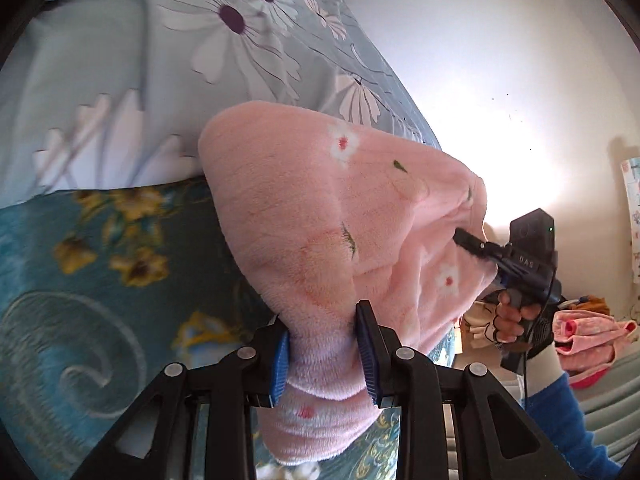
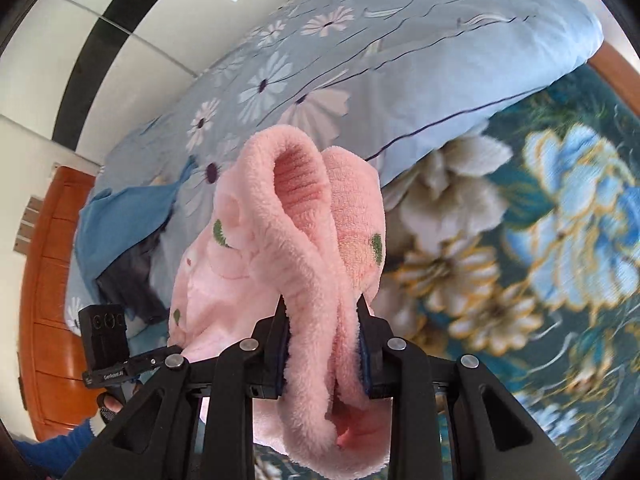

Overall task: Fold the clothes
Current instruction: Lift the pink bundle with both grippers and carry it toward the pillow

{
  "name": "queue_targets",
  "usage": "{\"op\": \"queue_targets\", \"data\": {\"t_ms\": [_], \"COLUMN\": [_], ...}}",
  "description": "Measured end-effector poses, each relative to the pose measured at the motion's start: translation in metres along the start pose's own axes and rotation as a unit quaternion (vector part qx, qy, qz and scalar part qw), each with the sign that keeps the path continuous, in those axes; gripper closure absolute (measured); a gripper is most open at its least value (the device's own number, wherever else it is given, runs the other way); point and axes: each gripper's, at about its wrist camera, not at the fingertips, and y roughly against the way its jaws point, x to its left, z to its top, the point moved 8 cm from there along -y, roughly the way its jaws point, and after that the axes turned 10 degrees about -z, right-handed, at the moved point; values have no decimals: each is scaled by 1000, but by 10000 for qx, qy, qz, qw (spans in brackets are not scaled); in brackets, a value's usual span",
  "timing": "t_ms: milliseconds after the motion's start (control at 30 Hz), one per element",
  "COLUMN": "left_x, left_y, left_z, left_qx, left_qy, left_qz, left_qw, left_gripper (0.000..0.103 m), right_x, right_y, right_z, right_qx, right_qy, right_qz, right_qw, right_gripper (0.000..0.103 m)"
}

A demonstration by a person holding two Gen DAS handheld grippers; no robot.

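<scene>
Bunched between the blue pads of my left gripper (image 1: pixel 326 354) is a thick wad of the pink fleece garment (image 1: pixel 320 216) — the jaws are clamped hard on it, and the cloth bulges out above and below them. My right gripper (image 2: pixel 322 354) is likewise closed on a doubled, rolled edge of the same piece, its ribbed inner face showing in the loop above the fingers. So the garment hangs in the air between my two hands, lifted off the teal floral blanket (image 1: pixel 100 280) on the bed, with nothing of it lying flat that I can see.

I judge the folding barely begun: no crease is laid and the cloth is rumpled, so spreading it and every fold remain.

The left view shows what the right cannot — my other hand's tool off to the side, biting into the far edge of the fleece, and a heap of pink clothes (image 1: pixel 588 340) beyond it. The right view alone shows the blue daisy-print quilt (image 2: pixel 400 52) in full, a blue cloth (image 2: pixel 120 220) tucked beside it and the wooden headboard (image 2: pixel 48 300).
</scene>
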Motion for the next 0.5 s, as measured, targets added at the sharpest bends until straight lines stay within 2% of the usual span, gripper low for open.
{"op": "queue_targets", "data": {"t_ms": [133, 233, 367, 500], "left_x": [-11, -8, 6, 9], "left_y": [-29, -39, -42, -36], "left_z": [7, 1, 8, 8], "left_qx": [-2, 102, 208, 203], "left_qy": [-130, -232, -218, 18], "left_qz": [90, 346, 635, 415], "left_qw": [9999, 9991, 9975, 9989], "left_gripper": [71, 71, 70, 68], "right_x": [-21, -35, -54, -65], "right_y": [-9, -24, -47, -44], "right_z": [21, 31, 27, 23], "right_qx": [47, 74, 207, 50], "right_qy": [-43, -186, -411, -617], "right_qz": [-216, -302, -594, -620], "right_qw": [9997, 9993, 9972, 9962], "right_gripper": [74, 73, 71, 64]}}
